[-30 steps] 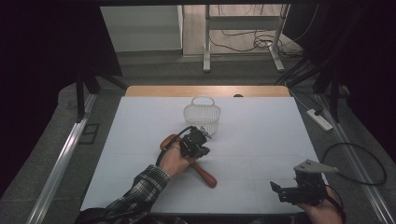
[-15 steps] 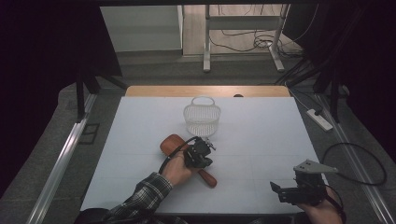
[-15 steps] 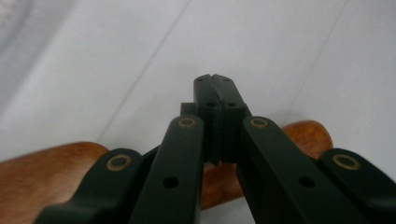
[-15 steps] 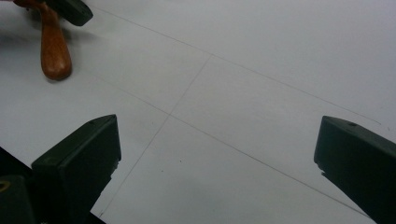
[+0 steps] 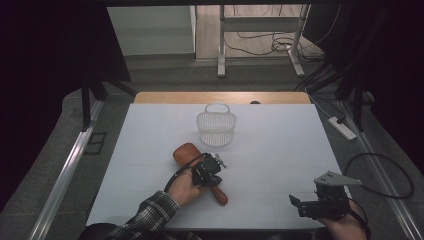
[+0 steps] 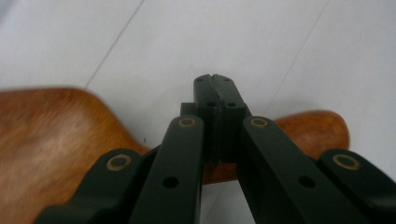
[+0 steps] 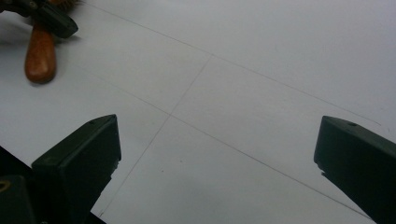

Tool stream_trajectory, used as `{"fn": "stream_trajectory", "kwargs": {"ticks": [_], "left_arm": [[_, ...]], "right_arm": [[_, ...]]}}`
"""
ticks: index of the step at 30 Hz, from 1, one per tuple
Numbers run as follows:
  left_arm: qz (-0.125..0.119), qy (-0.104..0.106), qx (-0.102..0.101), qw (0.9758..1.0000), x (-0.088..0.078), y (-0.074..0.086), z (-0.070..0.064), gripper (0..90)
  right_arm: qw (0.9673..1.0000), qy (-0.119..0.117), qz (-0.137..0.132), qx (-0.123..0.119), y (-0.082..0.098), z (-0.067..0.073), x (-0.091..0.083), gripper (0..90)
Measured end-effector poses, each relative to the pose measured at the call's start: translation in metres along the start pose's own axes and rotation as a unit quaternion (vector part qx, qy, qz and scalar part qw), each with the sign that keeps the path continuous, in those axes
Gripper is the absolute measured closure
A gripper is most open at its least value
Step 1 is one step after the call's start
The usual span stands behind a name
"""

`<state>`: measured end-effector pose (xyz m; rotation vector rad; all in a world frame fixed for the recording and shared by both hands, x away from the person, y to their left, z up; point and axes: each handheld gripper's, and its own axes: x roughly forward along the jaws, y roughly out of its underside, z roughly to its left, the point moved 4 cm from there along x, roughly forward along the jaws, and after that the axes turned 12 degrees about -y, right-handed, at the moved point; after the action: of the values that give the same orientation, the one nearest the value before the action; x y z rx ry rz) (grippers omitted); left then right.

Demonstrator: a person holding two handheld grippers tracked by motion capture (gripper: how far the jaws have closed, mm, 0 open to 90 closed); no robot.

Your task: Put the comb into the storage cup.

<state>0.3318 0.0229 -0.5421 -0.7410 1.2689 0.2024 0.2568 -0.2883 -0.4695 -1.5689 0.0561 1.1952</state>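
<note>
A wooden paddle [image 5: 187,152] lies flat on the white table, blade toward the far left and handle end [image 5: 220,196] toward the near right. My left gripper [image 5: 214,167] hovers low over its handle. In the left gripper view the jaws [image 6: 215,81] are shut tip to tip, with the brown handle [image 6: 313,128] crossing underneath them and nothing between them. My right gripper [image 5: 297,202] rests at the near right edge; in the right gripper view its jaws [image 7: 217,149] stand wide open over bare table. The handle end [image 7: 41,56] shows at that view's upper left.
A white wire basket [image 5: 216,127] with a loop handle stands upright just beyond the paddle, mid-table. The white table sheet [image 5: 290,145] spreads around it. A power strip [image 5: 342,127] and cables lie on the floor to the right.
My left hand has drawn back from beside the basket toward the near side and sunk lower, onto the paddle's handle. The right hand has stayed put.
</note>
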Motion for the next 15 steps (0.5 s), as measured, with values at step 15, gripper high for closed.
{"fn": "stream_trajectory", "kwargs": {"ticks": [15], "left_arm": [[0.021, -0.001, -0.007, 0.9998, -0.012, 0.033, 0.012, 89.2]], "right_arm": [[1.0, 0.002, 0.002, 0.0, 0.0, 0.0, 0.001, 1.2]]}}
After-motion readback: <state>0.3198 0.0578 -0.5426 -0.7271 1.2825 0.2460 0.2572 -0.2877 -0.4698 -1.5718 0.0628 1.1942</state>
